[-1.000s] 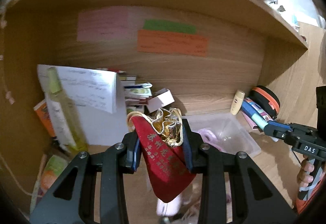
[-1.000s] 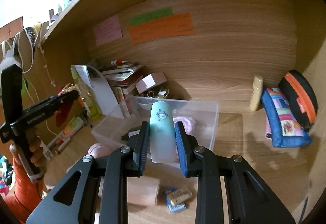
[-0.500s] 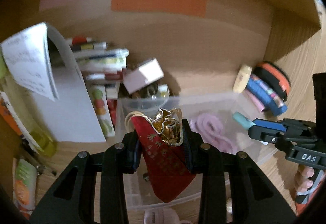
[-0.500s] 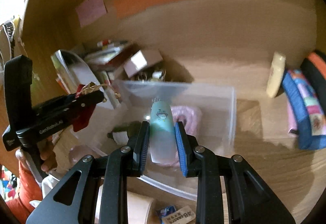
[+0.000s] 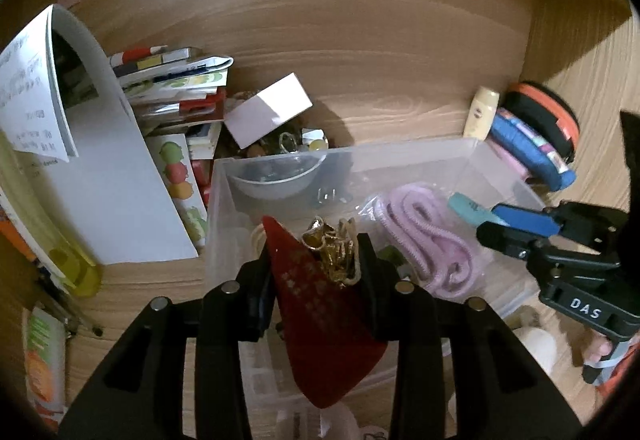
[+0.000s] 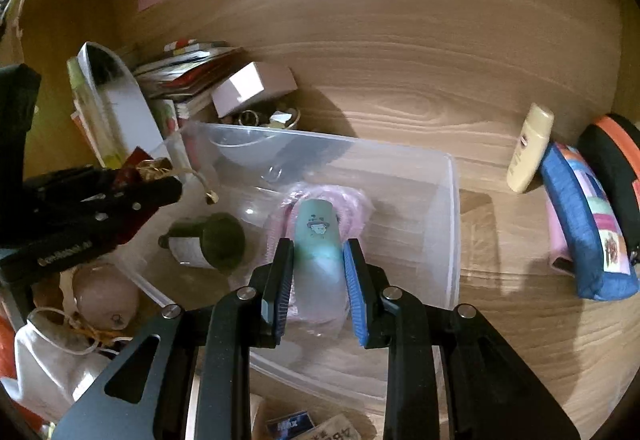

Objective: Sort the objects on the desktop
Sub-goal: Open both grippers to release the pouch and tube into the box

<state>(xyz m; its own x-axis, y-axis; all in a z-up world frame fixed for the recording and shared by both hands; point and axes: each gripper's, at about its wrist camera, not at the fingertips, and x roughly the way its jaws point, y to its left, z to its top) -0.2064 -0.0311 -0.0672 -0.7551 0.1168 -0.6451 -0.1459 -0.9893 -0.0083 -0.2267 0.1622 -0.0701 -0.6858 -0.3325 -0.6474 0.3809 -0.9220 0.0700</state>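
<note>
Since the earlier frames both grippers have moved from in front of the clear plastic bin [image 6: 452,208] to above its interior. The red pouch [image 5: 320,320] with gold drawstring top sits at lower centre of the left wrist view, clamped between the narrowly set jaws of the left gripper [image 5: 316,272]. The mint-green tube [image 6: 318,240] stands at centre of the right wrist view, pinched between the right gripper [image 6: 318,280] pads, jaws closed to the tube's width. Inside the bin lie a pink coiled cord [image 5: 424,236], a dark green bottle [image 6: 208,240] lower left, and a clear bowl [image 5: 276,180] at the far end. A blue pencil case [image 6: 584,232] and cream tube [image 6: 530,148] rest at right, outside the bin.
</note>
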